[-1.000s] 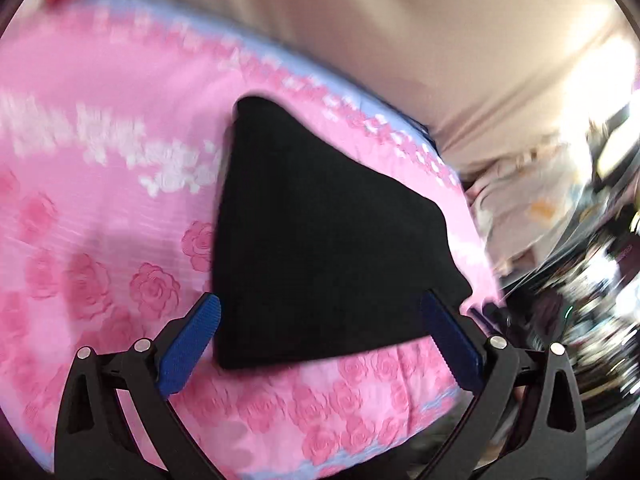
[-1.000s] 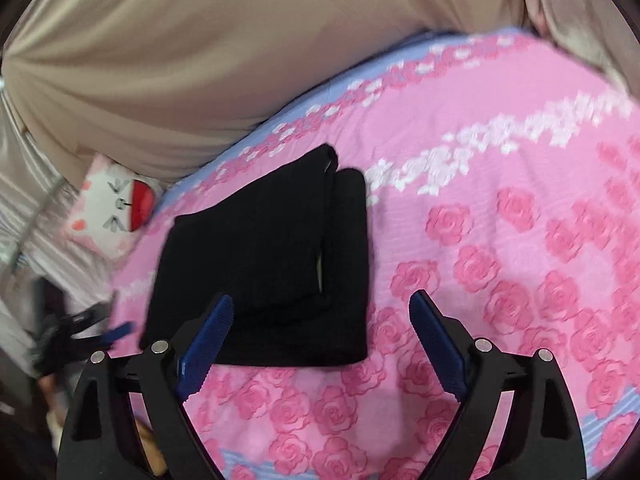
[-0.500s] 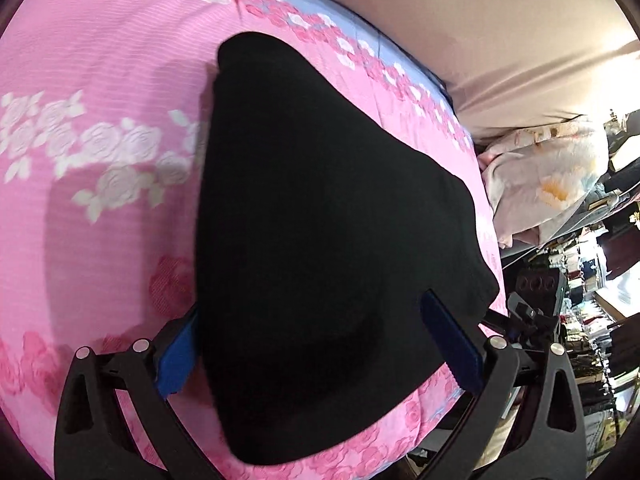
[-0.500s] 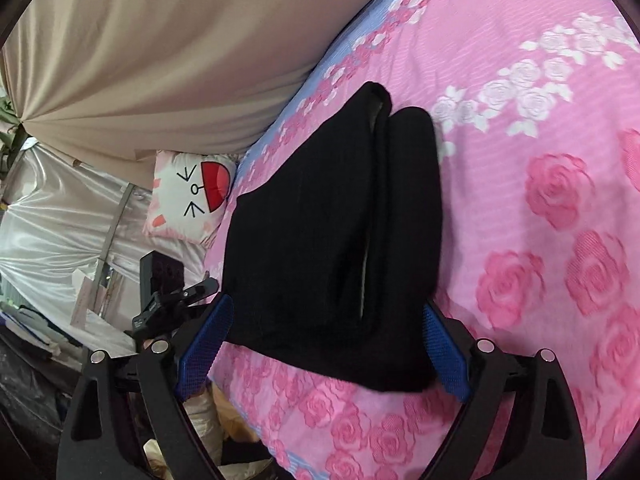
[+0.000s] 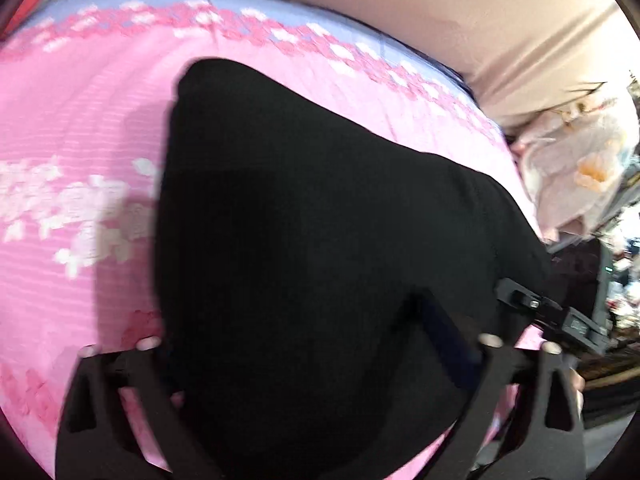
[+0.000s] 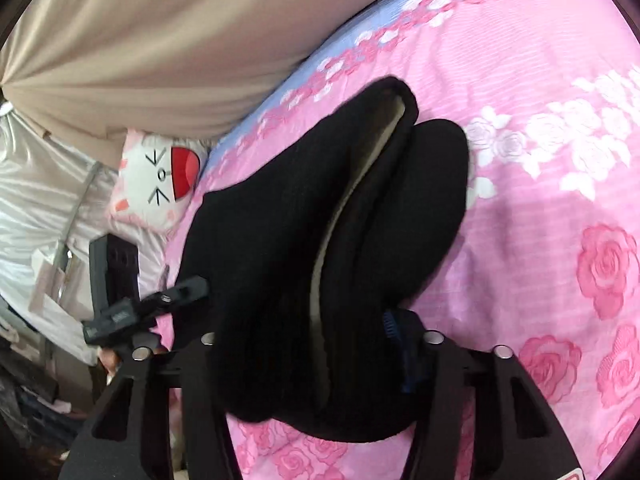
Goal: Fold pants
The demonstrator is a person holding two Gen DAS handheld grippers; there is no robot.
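The folded black knit pants (image 5: 320,240) lie as a thick, layered bundle on a pink bedsheet printed with roses and edged in pale blue (image 5: 72,128), close to the bed's near edge. In the left wrist view the left gripper (image 5: 304,344) has its black jaws spread wide with the near edge of the bundle sitting between them; the dark blue pad on its right finger (image 5: 444,328) rests over the fabric, while the left finger's pad is hidden behind the cloth, so whether the jaws press the pants cannot be told. The right gripper (image 6: 316,344) likewise straddles the near end of the pants (image 6: 320,240), jaws wide apart, with a ribbed blue pad (image 6: 394,332) showing just beside the bundle's right side and the other finger covered by cloth. From this side the fold layers show, with a pale lining visible in the gap between them. A white cushion with a cartoon cat face and red patch (image 6: 160,180) rests at the bed's far left corner, beneath a beige curtain (image 6: 160,40).
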